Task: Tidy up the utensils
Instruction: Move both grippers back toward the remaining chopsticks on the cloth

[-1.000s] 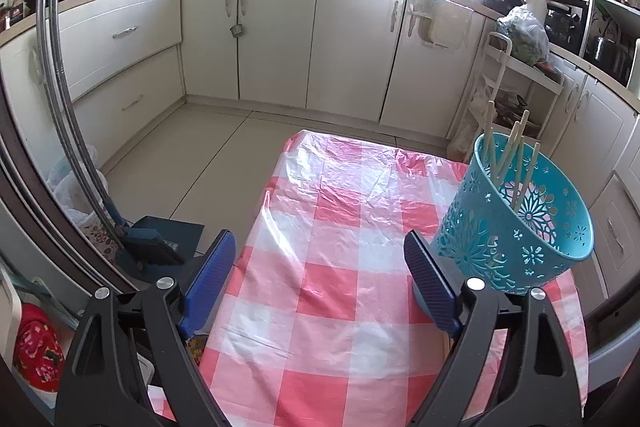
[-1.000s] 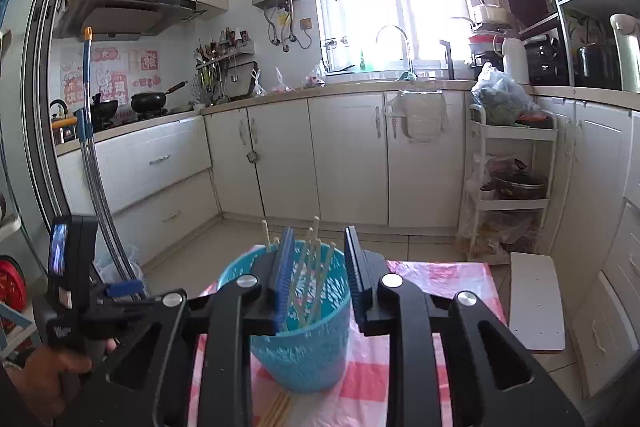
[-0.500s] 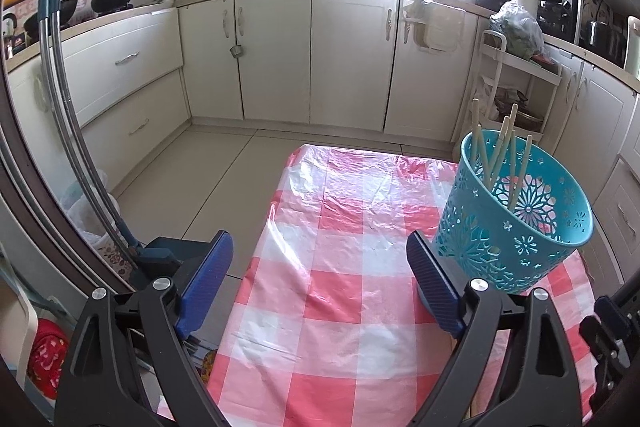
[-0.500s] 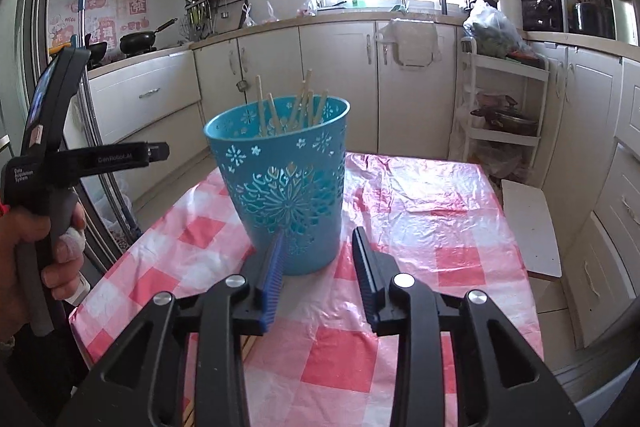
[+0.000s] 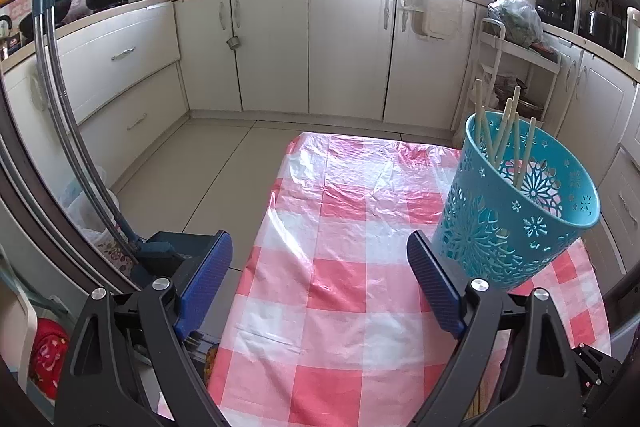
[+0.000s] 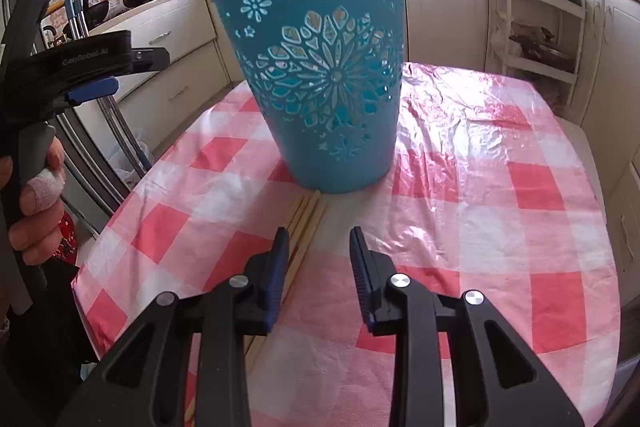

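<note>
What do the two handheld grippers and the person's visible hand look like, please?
Both the left gripper and the right gripper have black plastic frames with silver pivot screws and ribbed blue fingers. In the right wrist view the left gripper's black body carries pale lettering and a blue part. The left hand is bare, with a white bandage around one fingertip.

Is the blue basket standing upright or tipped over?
Upright. The basket stands on its base on the tablecloth, rim up, and chopsticks stick up out of it.

A perforated teal basket (image 6: 328, 87) stands upright holding pale chopsticks (image 5: 502, 137); more loose chopsticks (image 6: 306, 223) lie at its base.
</note>
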A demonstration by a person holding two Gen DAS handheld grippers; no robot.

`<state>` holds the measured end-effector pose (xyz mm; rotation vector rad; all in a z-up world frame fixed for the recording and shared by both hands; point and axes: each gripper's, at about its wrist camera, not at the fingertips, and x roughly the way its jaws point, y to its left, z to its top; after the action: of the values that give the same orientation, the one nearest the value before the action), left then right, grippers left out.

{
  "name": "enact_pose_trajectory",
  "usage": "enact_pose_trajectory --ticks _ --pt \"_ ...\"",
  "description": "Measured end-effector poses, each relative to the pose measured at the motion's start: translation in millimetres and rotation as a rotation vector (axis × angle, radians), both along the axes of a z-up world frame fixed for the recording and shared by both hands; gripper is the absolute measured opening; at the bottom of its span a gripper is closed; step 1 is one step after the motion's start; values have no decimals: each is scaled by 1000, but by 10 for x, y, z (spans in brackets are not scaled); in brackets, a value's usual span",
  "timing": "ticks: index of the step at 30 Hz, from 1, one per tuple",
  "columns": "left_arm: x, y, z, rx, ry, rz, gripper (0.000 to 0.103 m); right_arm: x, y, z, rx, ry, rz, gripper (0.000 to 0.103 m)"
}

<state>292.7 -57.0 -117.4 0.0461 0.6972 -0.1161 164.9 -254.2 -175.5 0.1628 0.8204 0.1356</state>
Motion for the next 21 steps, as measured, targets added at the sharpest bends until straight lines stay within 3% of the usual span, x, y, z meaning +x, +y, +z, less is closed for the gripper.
enact_pose_trajectory --ticks 11,18,21 --pt "-8 -89 -263 70 83 -62 85 133 110 -129 -13 58 20 31" --pt "-2 -245 -461 80 167 -117 85 137 157 -172 -83 103 40 13" --pt "-21 -407 -610 91 230 -174 85 107 93 -160 -92 122 39 11"
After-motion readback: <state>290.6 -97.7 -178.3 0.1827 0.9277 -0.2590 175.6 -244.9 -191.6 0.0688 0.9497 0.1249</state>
